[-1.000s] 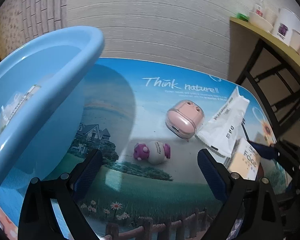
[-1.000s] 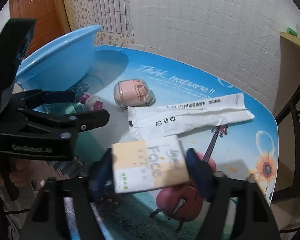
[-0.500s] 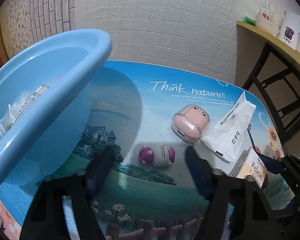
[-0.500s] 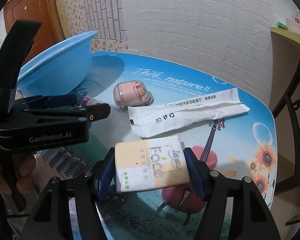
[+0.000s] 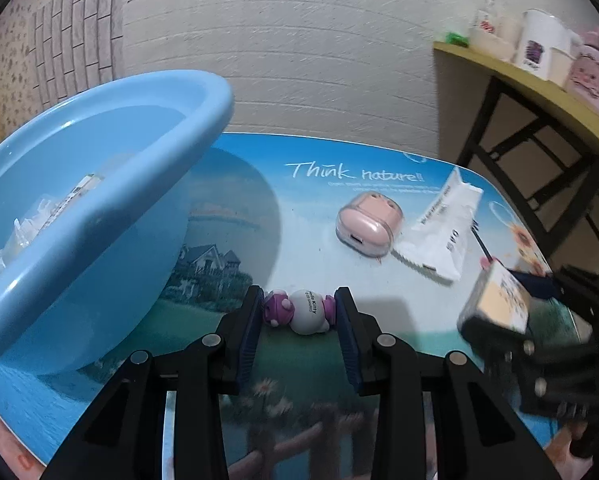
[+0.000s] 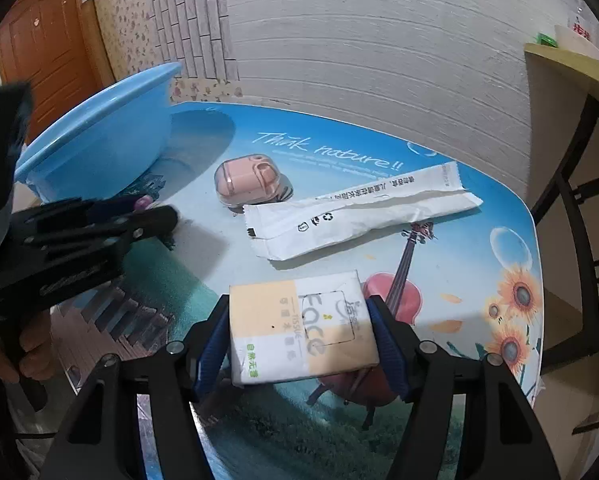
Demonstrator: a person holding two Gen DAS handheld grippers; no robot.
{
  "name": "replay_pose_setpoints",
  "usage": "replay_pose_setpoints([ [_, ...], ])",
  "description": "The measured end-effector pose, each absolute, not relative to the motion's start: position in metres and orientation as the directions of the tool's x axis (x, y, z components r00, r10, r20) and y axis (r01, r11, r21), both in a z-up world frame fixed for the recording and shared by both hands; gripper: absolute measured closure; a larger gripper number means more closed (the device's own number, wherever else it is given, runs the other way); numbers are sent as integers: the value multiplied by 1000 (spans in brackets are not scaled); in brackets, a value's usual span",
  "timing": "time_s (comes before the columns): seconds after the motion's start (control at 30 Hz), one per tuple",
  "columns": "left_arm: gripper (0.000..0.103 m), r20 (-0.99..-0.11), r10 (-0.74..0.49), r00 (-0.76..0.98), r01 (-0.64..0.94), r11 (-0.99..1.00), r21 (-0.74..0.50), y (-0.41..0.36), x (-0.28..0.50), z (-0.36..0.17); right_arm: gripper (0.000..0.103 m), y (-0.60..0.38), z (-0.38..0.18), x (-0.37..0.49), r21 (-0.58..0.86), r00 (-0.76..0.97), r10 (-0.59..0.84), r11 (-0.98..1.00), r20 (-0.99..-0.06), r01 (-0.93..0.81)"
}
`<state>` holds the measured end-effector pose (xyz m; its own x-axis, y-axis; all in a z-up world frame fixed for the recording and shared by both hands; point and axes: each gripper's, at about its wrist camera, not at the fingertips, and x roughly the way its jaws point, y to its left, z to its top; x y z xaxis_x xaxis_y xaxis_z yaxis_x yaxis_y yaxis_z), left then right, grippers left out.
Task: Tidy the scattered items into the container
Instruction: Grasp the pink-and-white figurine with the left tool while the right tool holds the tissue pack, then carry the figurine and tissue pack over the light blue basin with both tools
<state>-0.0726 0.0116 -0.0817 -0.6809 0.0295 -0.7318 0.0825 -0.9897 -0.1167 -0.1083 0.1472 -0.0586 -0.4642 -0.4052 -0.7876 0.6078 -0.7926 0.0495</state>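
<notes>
The big light-blue plastic basin [image 5: 99, 216] is the landmark here, sitting at one end of the printed landscape tabletop [image 5: 307, 152], and everything loose lies off to its right side as the left wrist camera sees it. The left gripper [image 5: 298, 312] has its two blue-padded fingers drawn in narrow on either end of the small white-and-purple Hello Kitty figurine [image 5: 299, 311], which lies on its side on the tabletop just beside the basin's outer wall; taking it end to end seems sensible, since the rounded body offers little flat surface across its middle. Whether the pads are pressing or only touching I cannot tell for certain, though they sit flush against it. The right gripper [image 6: 301, 340] holds the flat cream-and-white tissue pack printed "Face" [image 6: 301, 334] by its two short edges, apparently lifted clear of the tabletop and farther from the basin than anything else, a grip that keeps the soft pack from folding. Between that pack and the basin lie the pink earbud case in a clear shell [image 6: 249, 180] and the long white paper sachet [image 6: 359, 216], touching or nearly touching each other, both still to be collected. A clear wrapped item [image 5: 39, 216] already rests inside the basin.
</notes>
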Motion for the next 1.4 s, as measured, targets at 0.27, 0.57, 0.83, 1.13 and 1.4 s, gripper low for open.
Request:
replay_pose_setpoints([
  [0.27, 69, -730, 123, -673, 32, -980, -195, 3, -63, -79, 36, 147, -57, -106, 66, -469, -386, -822, -795, 565],
  [0.57, 69, -713, 139, -687, -3, -982, -188, 7, -53, -76, 36, 138, -55, -97, 57, -468, -374, -826, -801, 561],
  [0.83, 61, -729, 65, -682, 29, -993, -116, 6, -53, -81, 36, 134, -52, -95, 50, -471, -366, -828, -803, 558],
  [1.13, 44, -728, 35, -685, 56, -993, -101, 8, -60, -84, 36, 134, -56, -92, 55, -460, -364, -828, -810, 559],
  [1.4, 63, -718, 40, -695, 5, -998, -60, 13, -58, -85, 36, 135, -55, -92, 59, -459, -366, -829, -809, 557],
])
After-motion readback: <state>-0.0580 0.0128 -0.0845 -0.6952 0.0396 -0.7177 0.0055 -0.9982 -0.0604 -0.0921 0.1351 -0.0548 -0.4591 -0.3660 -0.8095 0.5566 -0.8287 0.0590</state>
